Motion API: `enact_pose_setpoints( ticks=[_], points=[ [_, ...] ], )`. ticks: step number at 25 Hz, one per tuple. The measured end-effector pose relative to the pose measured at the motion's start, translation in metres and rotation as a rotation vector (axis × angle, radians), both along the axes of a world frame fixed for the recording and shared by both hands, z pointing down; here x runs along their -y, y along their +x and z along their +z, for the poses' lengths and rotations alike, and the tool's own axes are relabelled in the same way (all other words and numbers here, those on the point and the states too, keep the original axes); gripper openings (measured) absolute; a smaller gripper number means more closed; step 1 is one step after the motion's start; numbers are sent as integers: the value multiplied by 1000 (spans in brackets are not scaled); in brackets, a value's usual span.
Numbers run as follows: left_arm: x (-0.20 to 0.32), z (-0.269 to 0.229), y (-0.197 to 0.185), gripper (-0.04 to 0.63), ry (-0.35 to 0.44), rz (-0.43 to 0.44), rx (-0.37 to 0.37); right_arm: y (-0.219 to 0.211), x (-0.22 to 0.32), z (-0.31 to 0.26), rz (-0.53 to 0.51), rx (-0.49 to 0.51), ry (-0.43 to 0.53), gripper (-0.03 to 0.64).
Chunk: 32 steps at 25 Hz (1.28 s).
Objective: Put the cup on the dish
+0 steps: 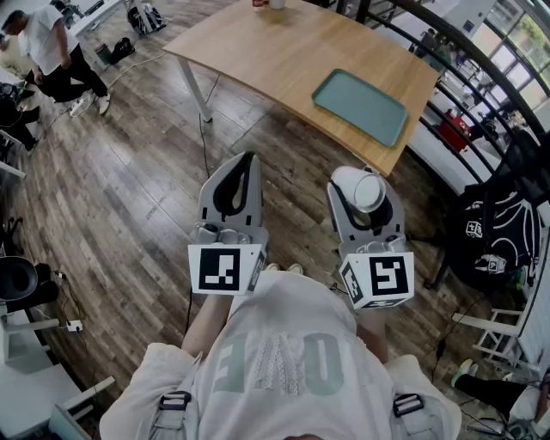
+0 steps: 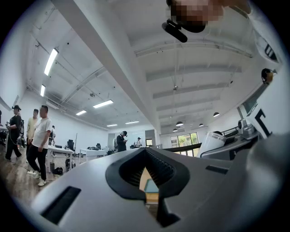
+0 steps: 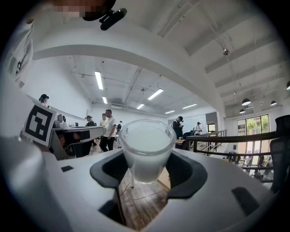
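Cup: a white frosted cup (image 1: 369,191), held in the air well short of the dish (image 1: 359,106), on the person's side of it and not touching it. In the right gripper view its rim is uppermost.
Right gripper: the right gripper (image 1: 363,199) is on the near side of the dish, past the counter's edge. Its fingers (image 3: 188,170) stand wide and are clenched on the cup, one black pad against each side of the cup's wall.
Left gripper: the left gripper (image 1: 247,163) is nearer the person than the dish and to its left, level with the right gripper. Its fingers (image 2: 165,170) are drawn together at the tips, with nothing between them.
Dish: a flat teal tray with rounded corners that carries nothing. It also shows small through the gap in the left fingers.
Counter: a pale wooden counter (image 1: 275,51) under the dish, which lies near its right corner. A few small items (image 1: 266,4) stand at the edge farthest from the dish.
Floor: dark wood planks (image 1: 129,172) lie below both grippers, on the person's side of the dish.
Bystander: a person in a white shirt (image 1: 51,51) bends over far to the left of the dish.
Chair: a black bag (image 1: 498,228) hangs to the right of the dish and nearer the person.
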<state>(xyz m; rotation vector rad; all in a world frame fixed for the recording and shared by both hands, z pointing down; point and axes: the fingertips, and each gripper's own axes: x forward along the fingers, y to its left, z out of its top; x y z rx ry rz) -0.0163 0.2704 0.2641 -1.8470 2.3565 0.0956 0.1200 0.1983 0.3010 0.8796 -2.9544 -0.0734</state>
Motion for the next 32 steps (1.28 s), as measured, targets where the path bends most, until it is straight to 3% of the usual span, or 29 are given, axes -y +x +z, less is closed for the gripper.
enact_pose_setpoints(
  ticks=[14, 20, 32],
  points=[
    [31, 16, -9, 9, 2, -15, 20, 16, 30, 18, -12, -24, 31, 262],
    [39, 26, -15, 9, -8, -73, 22, 26, 46, 38, -21, -21, -36, 262],
    [112, 27, -59, 9, 33, -66, 1, -14, 114, 32, -26, -25, 24, 262]
  ],
)
